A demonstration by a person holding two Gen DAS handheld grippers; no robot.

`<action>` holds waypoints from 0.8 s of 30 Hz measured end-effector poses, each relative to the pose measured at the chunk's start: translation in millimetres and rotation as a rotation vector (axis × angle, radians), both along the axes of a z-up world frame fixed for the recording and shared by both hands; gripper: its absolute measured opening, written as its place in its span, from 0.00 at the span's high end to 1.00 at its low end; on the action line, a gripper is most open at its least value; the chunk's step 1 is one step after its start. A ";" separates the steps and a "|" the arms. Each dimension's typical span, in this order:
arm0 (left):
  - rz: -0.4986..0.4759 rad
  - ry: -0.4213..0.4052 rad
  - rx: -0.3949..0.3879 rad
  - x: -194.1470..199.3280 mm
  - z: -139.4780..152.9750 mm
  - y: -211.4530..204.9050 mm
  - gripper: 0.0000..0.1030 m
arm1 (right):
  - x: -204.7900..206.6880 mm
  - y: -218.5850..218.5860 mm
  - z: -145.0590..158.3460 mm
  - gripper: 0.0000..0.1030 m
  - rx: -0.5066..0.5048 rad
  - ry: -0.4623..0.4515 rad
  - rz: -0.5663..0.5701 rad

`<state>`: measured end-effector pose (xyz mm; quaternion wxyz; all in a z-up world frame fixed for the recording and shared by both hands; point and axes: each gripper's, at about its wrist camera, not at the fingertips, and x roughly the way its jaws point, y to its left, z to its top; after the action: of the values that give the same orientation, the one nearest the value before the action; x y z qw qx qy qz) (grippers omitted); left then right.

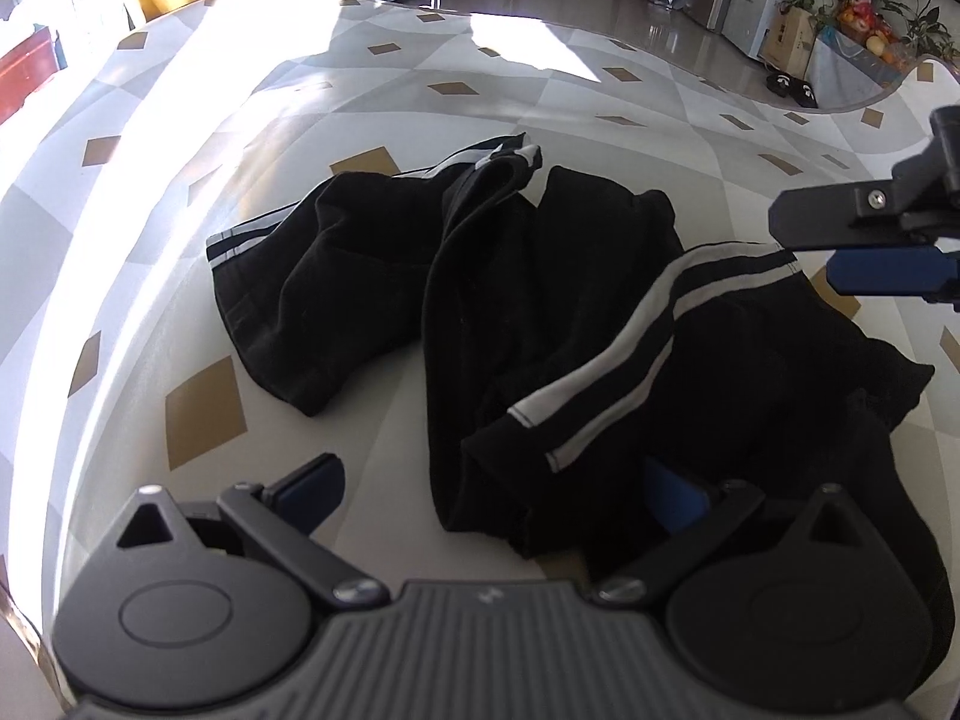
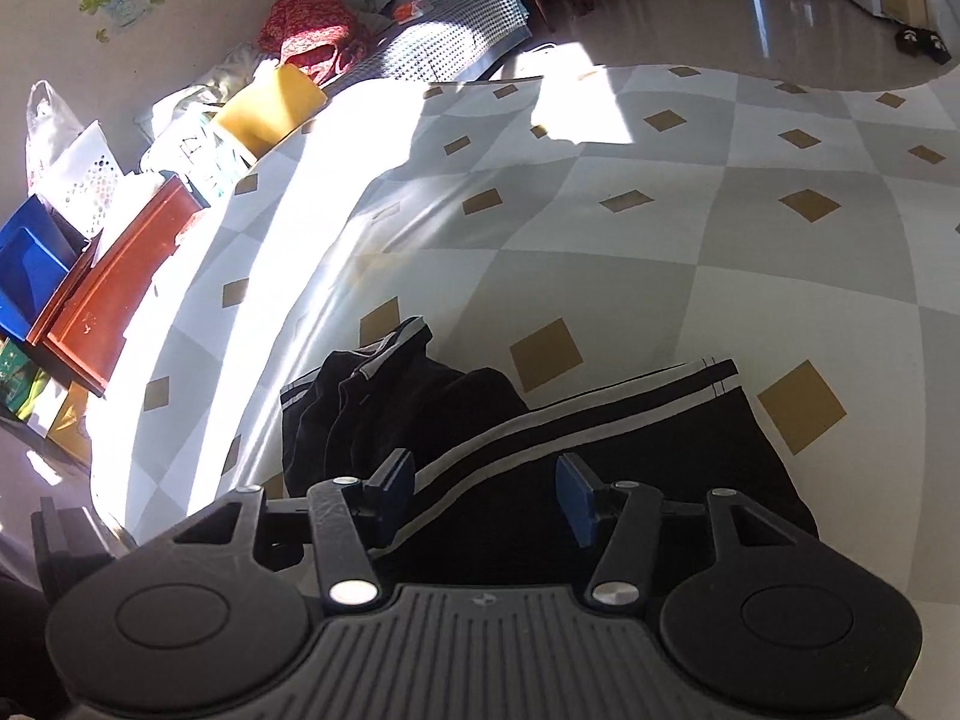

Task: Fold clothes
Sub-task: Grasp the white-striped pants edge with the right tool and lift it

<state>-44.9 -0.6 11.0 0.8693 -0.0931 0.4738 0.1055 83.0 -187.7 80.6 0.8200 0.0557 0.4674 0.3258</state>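
A black garment with white side stripes (image 1: 540, 300) lies crumpled on the checked tablecloth (image 1: 420, 108). My left gripper (image 1: 492, 489) is open wide at the garment's near edge. A fold of cloth lies between its fingers and partly covers the right blue pad (image 1: 675, 495). My right gripper (image 1: 810, 252) enters from the right, just above the striped end. In the right wrist view, the right gripper (image 2: 486, 495) is open over the striped band of the garment (image 2: 570, 420), with cloth under both fingers and nothing pinched.
Along the table's left side stand a red-brown wooden tray (image 2: 114, 300), blue bins (image 2: 30, 264) and a yellow cushion (image 2: 270, 108). Past the far table edge (image 1: 780, 102) are shiny floor, slippers (image 1: 792, 87), a fridge and plants. Bright sunlight washes out the left.
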 end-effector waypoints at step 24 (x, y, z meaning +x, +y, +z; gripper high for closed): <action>-0.027 -0.023 0.046 -3.2 -4.1 -7.3 0.00 | 45.2 30.5 -48.6 0.49 -0.034 0.190 -0.293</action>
<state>-48.2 -8.0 6.8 0.8779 -0.0680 0.4626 0.1036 128.3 -157.2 32.0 0.8118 0.1398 0.5349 0.1880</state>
